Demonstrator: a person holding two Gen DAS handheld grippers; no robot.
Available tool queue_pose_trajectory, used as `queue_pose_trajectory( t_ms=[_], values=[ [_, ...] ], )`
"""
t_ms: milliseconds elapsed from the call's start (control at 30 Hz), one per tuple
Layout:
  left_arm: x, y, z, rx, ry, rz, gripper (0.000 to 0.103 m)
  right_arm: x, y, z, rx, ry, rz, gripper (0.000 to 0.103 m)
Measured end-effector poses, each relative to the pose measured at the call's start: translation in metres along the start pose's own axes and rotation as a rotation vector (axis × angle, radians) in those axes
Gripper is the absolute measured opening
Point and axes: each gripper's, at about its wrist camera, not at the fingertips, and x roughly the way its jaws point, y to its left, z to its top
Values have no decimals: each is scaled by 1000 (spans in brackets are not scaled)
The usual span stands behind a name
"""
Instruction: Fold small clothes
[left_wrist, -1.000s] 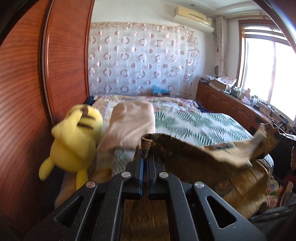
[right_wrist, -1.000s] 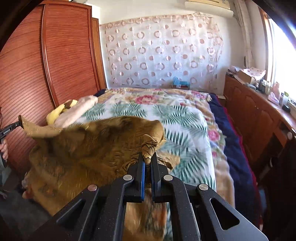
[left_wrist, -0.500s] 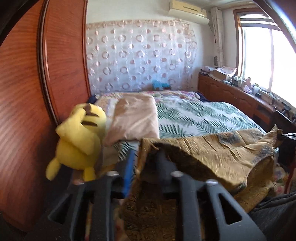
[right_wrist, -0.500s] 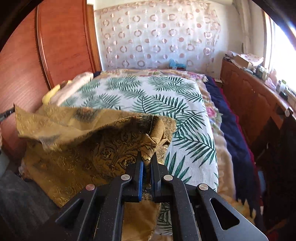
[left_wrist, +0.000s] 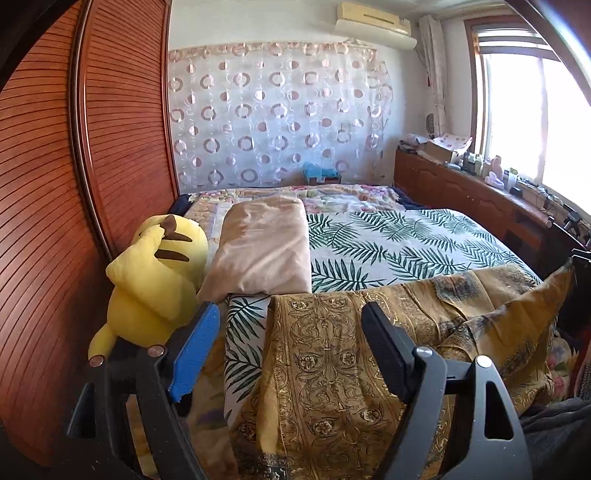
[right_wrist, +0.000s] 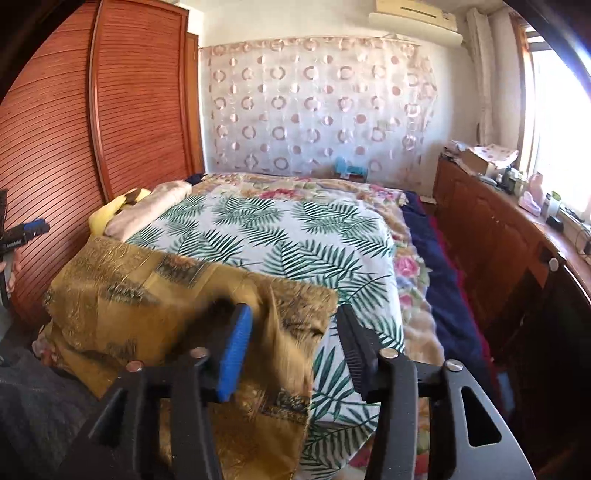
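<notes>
A golden-brown patterned garment (left_wrist: 369, 354) lies spread across the near edge of the bed and hangs over its front; it also shows in the right wrist view (right_wrist: 155, 295). My left gripper (left_wrist: 291, 317) is open above the garment's left end, holding nothing. My right gripper (right_wrist: 293, 314) is open above the garment's right end, and the cloth between its jaws is blurred as it drops. The left gripper also shows small at the left edge of the right wrist view (right_wrist: 27, 230).
The bed has a palm-leaf sheet (left_wrist: 388, 243). A beige pillow (left_wrist: 262, 247) and a yellow plush toy (left_wrist: 155, 273) lie at its left side beside the wooden wardrobe (left_wrist: 92, 166). A wooden cabinet (right_wrist: 498, 229) with clutter runs along the right under the window.
Both grippers have opened and let go of the garment. It has dropped from being held up to lying across the bed's near edge.
</notes>
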Motion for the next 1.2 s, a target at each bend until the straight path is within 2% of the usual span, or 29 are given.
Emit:
queue_pose_trajectory(
  t_ms=[100, 400, 467, 633, 833, 933, 1000, 1033, 1100, 1200],
  values=[
    [4, -1, 2, -8, -2, -6, 80, 3, 3, -3, 2, -4, -27, 50],
    [28, 2, 2, -27, 27, -14, 80, 31, 2, -2, 45, -21, -23, 50],
    [34, 4, 0, -33, 40, -16, 80, 47, -4, -4, 48, 0, -34, 51],
    [61, 14, -3, -50, 87, -7, 80, 90, -10, -8, 51, 96, -21, 60],
    [95, 22, -11, -59, 152, 9, 80, 136, -18, -9, 70, 193, -23, 61],
    [111, 24, -14, -64, 185, -14, 80, 151, -21, -6, 90, 219, -2, 61],
    [118, 25, -16, -86, 204, -58, 74, 160, -23, -3, 96, 234, 6, 61],
    [122, 26, -15, -91, 210, -67, 72, 167, -25, -1, 99, 240, 10, 61],
    [126, 26, -15, -89, 218, -72, 61, 173, -25, 2, 103, 248, 22, 61],
    [137, 28, -15, -103, 259, -91, 53, 187, -27, 4, 114, 264, 43, 61]
  ],
)
